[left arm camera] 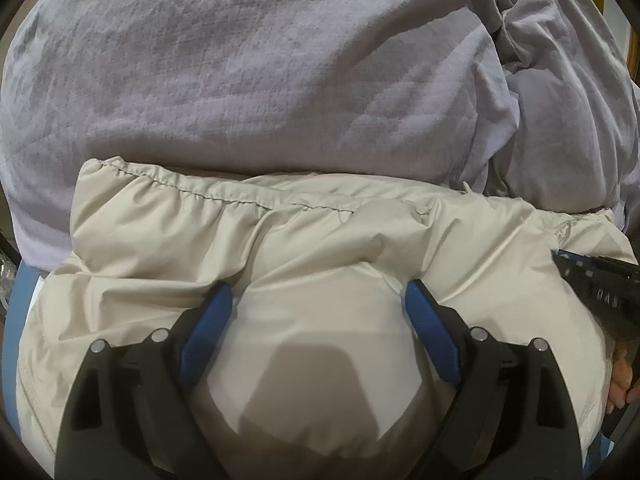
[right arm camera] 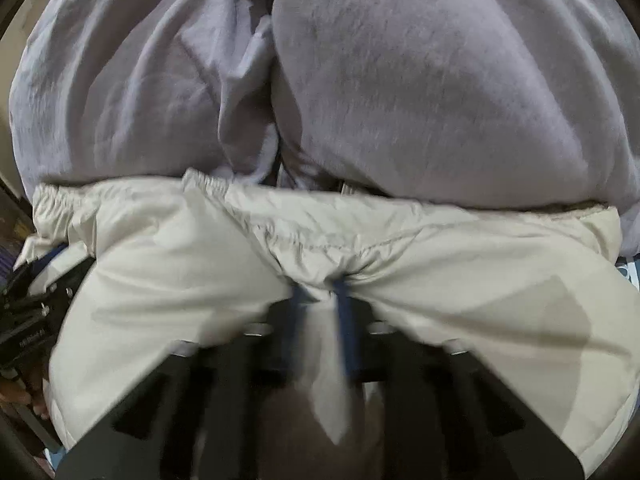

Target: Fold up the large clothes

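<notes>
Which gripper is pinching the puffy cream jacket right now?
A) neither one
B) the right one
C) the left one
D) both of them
B: the right gripper has its blue fingers squeezed shut on a bunched fold of the cream jacket, while the left gripper stands wide open with its pads apart over the fabric.

The carrying surface is almost wholly hidden; only a blue strip (left arm camera: 18, 320) shows at the left edge, its kind unclear. A lavender fleece garment (left arm camera: 260, 80) spreads across it, and a cream puffy jacket (left arm camera: 320, 240) lies over the fleece's near edge.
</notes>
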